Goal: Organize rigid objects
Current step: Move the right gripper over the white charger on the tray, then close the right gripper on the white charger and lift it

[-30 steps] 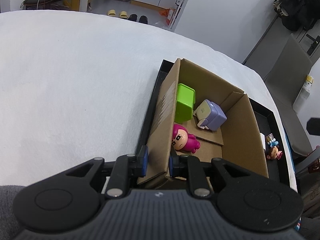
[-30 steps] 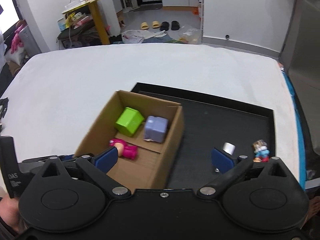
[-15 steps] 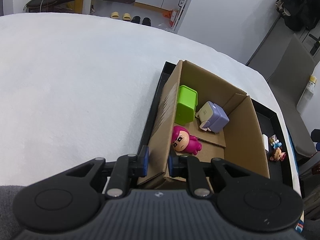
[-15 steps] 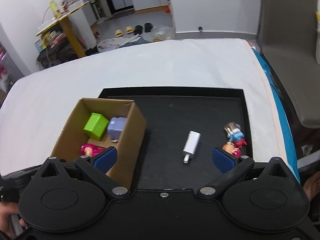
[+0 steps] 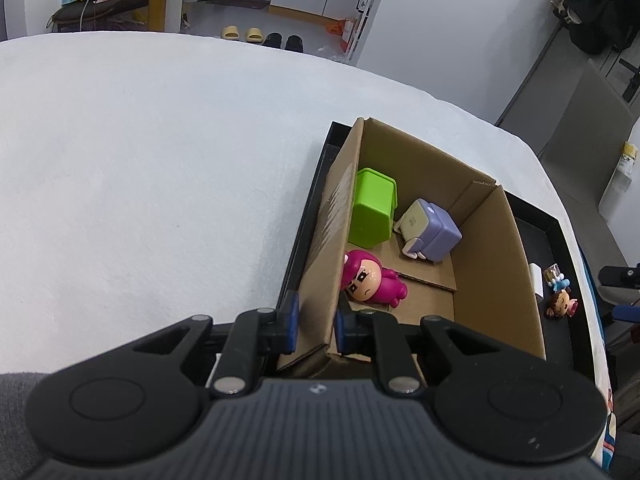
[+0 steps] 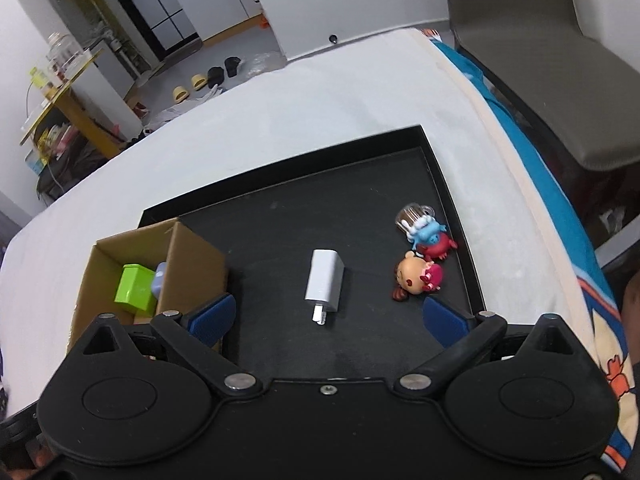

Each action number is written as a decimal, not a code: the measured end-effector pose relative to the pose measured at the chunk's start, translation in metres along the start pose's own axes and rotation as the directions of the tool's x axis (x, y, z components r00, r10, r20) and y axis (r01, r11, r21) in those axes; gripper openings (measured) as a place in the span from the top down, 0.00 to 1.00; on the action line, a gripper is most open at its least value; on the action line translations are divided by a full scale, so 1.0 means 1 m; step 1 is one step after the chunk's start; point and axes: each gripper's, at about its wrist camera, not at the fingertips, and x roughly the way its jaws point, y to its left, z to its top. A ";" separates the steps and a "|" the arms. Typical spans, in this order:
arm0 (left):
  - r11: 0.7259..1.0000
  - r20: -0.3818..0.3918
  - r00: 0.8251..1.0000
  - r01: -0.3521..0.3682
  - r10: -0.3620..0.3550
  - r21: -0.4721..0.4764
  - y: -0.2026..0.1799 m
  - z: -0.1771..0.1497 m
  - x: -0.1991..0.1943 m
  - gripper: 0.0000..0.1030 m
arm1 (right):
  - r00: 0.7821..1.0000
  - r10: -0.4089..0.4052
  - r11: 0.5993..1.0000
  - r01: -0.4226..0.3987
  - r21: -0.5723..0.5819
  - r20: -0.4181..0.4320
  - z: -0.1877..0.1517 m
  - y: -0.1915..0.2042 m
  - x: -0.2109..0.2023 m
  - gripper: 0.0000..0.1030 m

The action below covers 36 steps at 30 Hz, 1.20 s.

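My left gripper (image 5: 314, 322) is shut on the near left wall of the cardboard box (image 5: 500, 264), one blue pad on each side of the wall. Inside the box lie a green cube (image 5: 372, 214), a lilac block toy (image 5: 432, 232) and a pink figurine (image 5: 370, 280). The box stands at the left end of a black tray (image 6: 320, 216). My right gripper (image 6: 327, 316) hangs open over the tray. Between and just beyond its fingers lies a white charger plug (image 6: 325, 285). A small doll figurine (image 6: 418, 278) and a blue-and-red toy (image 6: 430, 236) lie further right.
The tray rests on a white padded surface (image 5: 160, 160). A grey chair (image 6: 532, 60) stands beyond the right edge. A blue patterned cloth (image 6: 560, 208) runs along the right side. Shoes and cluttered shelving sit on the floor far behind.
My right gripper has swung rightward and down, from over the box to over the charger plug, rolling as it went. The left gripper has kept its hold on the box wall.
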 end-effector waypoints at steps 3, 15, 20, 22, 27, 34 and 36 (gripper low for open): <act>1.000 -0.002 1.000 0.003 -0.003 -0.002 0.000 0.001 0.000 0.84 | 1.000 0.019 1.000 -0.019 0.018 -0.014 0.001 -0.003 0.008 0.08; 1.000 -0.012 1.000 -0.001 0.001 -0.016 0.002 0.001 0.003 0.85 | 1.000 -0.019 0.999 0.019 0.031 -0.015 -0.006 0.002 0.046 0.19; 1.000 -0.013 1.000 -0.001 0.001 -0.016 0.001 0.001 0.003 0.85 | 0.999 -0.049 0.996 0.050 0.069 -0.013 -0.007 0.002 0.065 0.22; 1.000 -0.012 1.000 -0.002 0.001 -0.013 0.001 0.000 0.003 0.85 | 0.999 -0.047 0.994 0.048 0.094 -0.016 -0.007 0.000 0.073 0.24; 1.000 -0.010 1.000 0.000 -0.001 -0.010 0.001 -0.001 0.003 0.85 | 0.997 -0.080 0.993 0.079 0.090 0.008 -0.008 0.001 0.081 0.24; 1.000 -0.011 1.000 -0.003 0.003 -0.002 0.000 0.000 0.004 0.85 | 0.994 -0.108 0.993 0.106 0.057 0.025 -0.011 0.005 0.085 0.29; 1.000 -0.012 1.000 -0.005 0.005 -0.002 -0.001 0.000 0.004 0.85 | 0.995 -0.101 0.994 0.101 0.038 -0.004 -0.013 0.005 0.092 0.57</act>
